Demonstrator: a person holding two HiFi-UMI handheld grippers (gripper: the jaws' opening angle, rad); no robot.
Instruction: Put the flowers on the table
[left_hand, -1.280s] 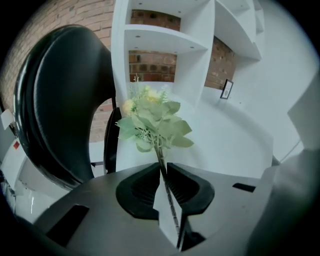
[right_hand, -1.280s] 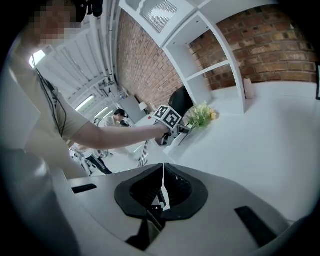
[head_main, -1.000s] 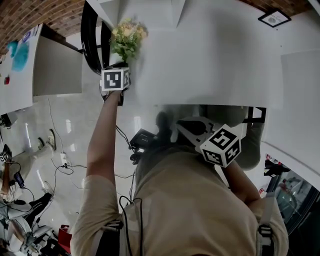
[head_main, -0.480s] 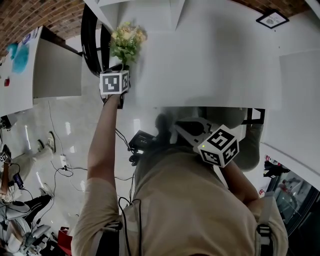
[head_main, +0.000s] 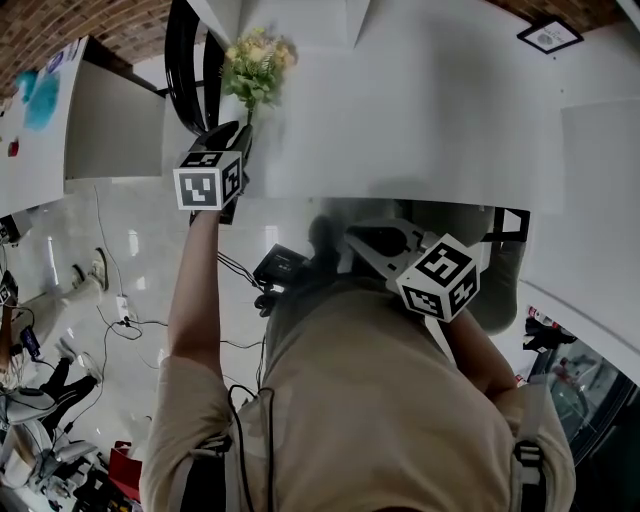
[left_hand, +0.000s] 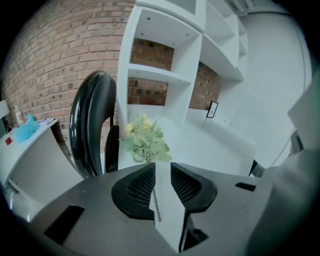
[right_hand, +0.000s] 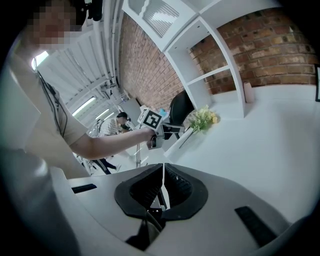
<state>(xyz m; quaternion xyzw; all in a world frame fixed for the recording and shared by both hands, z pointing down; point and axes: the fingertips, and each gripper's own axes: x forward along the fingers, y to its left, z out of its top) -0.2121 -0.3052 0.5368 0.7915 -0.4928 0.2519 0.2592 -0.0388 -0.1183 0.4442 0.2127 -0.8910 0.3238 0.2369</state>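
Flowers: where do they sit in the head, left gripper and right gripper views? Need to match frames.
Head view: flowers upper left, at the table's left edge.
Left gripper view: flowers just left of centre.
Right gripper view: flowers right of centre, just above the middle.
Shared landmark: the black chair right beside them.

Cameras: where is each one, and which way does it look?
Head view: on the person's head, looking down at table, flowers, chest, left gripper, right gripper.
Left gripper view: on that gripper, looking past its fingers, just opened and pressing nothing, at chair, shelves.
Right gripper view: on that gripper, looking over shut fingers across the table at the person's left arm.
Shared: all three show the flowers.
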